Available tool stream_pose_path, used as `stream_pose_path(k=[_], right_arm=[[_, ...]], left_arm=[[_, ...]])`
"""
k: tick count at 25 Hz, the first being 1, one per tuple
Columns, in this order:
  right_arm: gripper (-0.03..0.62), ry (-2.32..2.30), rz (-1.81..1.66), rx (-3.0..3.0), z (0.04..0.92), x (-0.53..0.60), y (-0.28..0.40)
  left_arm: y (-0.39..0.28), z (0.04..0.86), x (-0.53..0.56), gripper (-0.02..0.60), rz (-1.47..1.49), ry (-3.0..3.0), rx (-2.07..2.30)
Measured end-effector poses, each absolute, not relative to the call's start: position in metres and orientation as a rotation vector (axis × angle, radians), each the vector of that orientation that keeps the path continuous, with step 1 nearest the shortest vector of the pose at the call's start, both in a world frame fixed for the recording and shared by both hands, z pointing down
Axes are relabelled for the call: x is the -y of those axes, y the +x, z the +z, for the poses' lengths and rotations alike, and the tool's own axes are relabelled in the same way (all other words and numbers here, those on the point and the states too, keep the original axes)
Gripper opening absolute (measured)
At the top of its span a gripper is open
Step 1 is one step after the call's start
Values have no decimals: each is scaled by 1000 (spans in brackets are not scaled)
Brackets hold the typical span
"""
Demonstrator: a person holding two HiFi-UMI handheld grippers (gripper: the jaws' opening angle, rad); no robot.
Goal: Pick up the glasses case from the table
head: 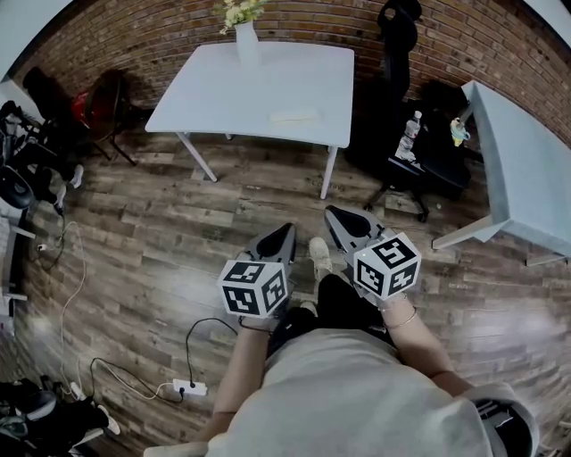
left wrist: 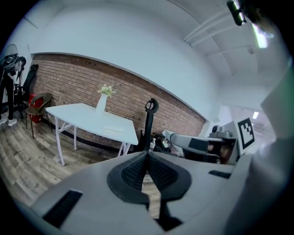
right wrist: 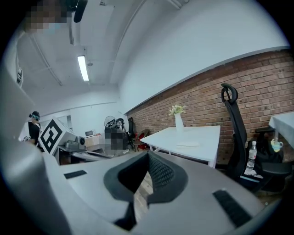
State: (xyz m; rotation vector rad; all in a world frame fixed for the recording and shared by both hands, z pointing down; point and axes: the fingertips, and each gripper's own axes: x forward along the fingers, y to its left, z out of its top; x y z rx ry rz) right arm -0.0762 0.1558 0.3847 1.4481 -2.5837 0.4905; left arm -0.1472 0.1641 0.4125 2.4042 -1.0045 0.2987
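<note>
I'm holding left gripper [head: 287, 229] and right gripper [head: 331, 213] pressed together, empty, judging the far glasses case [head: 294, 115] light, rigid, pinchable across its width.

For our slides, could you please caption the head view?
Left gripper and right gripper, both shut and empty, face the white table holding the glasses case.

The floor [head: 161, 241] is showing worn wood planks with a dull sheen. The wall [head: 303, 18] is looking like rough red brick. The table [head: 259, 89] is presenting a smooth, matt white top, and the glasses case [head: 294, 115] near its front edge is looking pale and matt. The left gripper [left wrist: 148, 153] and right gripper [right wrist: 148, 155] are showing matt grey plastic shells with black, finely textured pads [left wrist: 133, 173].
</note>
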Motion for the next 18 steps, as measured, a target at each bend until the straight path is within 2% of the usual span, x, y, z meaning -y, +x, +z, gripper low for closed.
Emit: stream_pose_path(k=[11, 18], right_arm=[[-2, 1424, 527, 2612, 401, -69, -70], [-2, 1373, 545, 2628, 409, 21, -50]], left_arm=[[-147, 413, -67, 8, 354, 2418, 1071], [-120, 414, 19, 8, 350, 2421, 1058]])
